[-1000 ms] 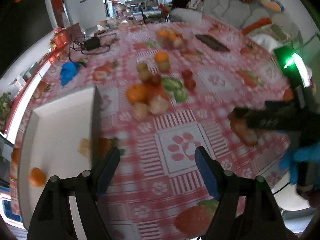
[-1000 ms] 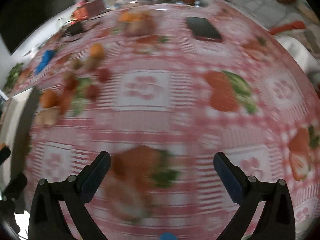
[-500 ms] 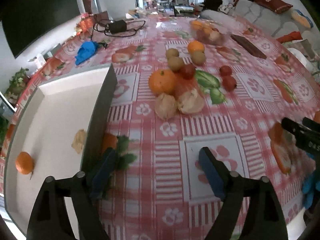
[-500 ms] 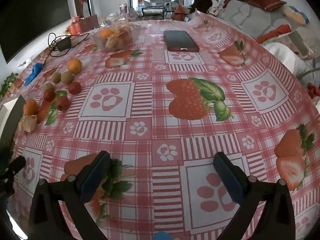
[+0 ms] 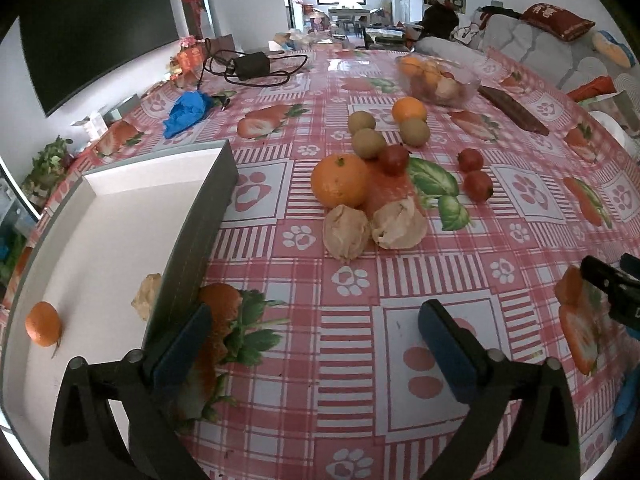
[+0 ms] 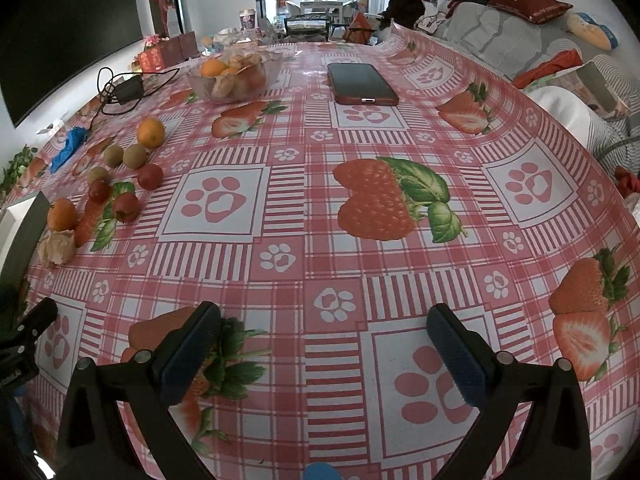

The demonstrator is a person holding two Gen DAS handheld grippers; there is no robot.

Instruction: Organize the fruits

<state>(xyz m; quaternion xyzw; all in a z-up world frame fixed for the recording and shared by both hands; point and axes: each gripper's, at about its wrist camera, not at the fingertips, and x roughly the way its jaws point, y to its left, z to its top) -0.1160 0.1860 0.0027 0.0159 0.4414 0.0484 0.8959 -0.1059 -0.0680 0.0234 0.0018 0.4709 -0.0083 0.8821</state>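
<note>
Loose fruit lies on the pink tablecloth: a large orange [image 5: 341, 181], two papery husked fruits [image 5: 346, 231], several kiwis [image 5: 369, 143], small red tomatoes [image 5: 478, 185] and a second orange [image 5: 409, 109]. A white box [image 5: 100, 248] at the left holds a small orange [image 5: 43, 323] and a husked fruit [image 5: 146, 297]. My left gripper [image 5: 316, 340] is open and empty beside the box wall, short of the fruit. My right gripper [image 6: 324, 344] is open and empty over bare cloth; the fruit cluster [image 6: 126, 206] lies far left of it.
A glass bowl of fruit [image 6: 234, 74] stands at the back. A phone [image 6: 360, 84] lies beside it. A charger with cable [image 5: 250, 66] and a blue cloth [image 5: 188, 108] lie at the far left. The right gripper's tip [image 5: 608, 280] shows at the right edge.
Both views have steadied from blur. The left gripper has swung to face the fruit cluster and the box. The right gripper has settled over the cloth, away from the left one.
</note>
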